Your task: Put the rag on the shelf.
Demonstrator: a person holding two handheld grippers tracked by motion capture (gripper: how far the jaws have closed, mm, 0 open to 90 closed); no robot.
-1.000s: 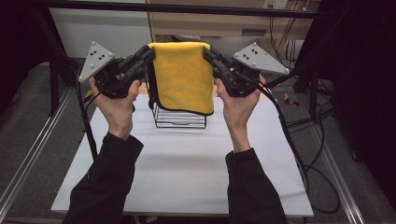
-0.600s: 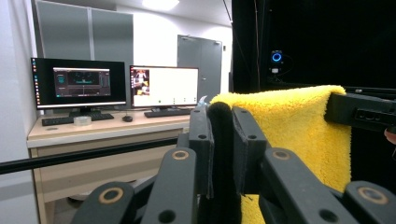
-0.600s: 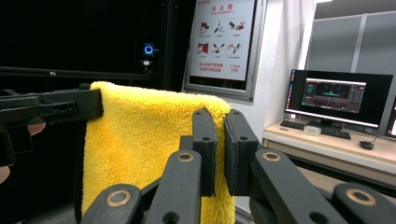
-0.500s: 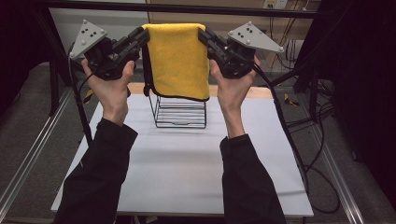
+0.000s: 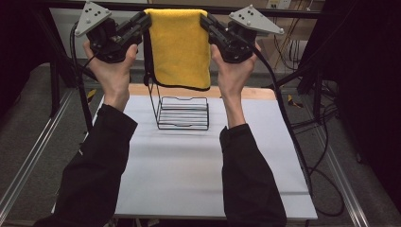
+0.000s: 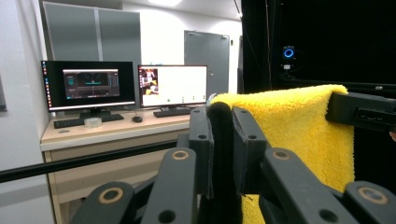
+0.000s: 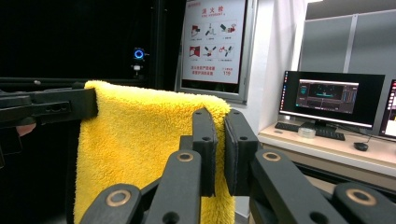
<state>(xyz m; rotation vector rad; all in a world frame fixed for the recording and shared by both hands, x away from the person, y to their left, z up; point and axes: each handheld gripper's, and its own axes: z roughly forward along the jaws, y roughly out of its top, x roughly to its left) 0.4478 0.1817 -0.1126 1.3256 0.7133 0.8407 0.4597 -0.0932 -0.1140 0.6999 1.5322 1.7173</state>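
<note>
A yellow towel (image 5: 182,47) with a black edge hangs folded between my two grippers, high above the table. My left gripper (image 5: 145,20) is shut on its upper left corner and my right gripper (image 5: 204,20) is shut on its upper right corner. Below the towel stands a black wire rack (image 5: 183,112) on the white table (image 5: 189,165). In the left gripper view the towel (image 6: 299,121) is pinched at the left gripper (image 6: 222,140), with the other gripper's jaw at the far corner. The right gripper view shows the towel (image 7: 140,140) clamped at the right gripper (image 7: 219,149).
A black frame bar (image 5: 283,14) crosses behind the towel. Cables (image 5: 302,118) trail along the right of the table. A desk with monitors (image 6: 126,86) stands in the room beyond, and a posted sign (image 7: 212,39) hangs on the wall.
Both grippers have lifted the towel higher and farther from the person. Its lower edge, which hung in front of the rack, is now above it.
</note>
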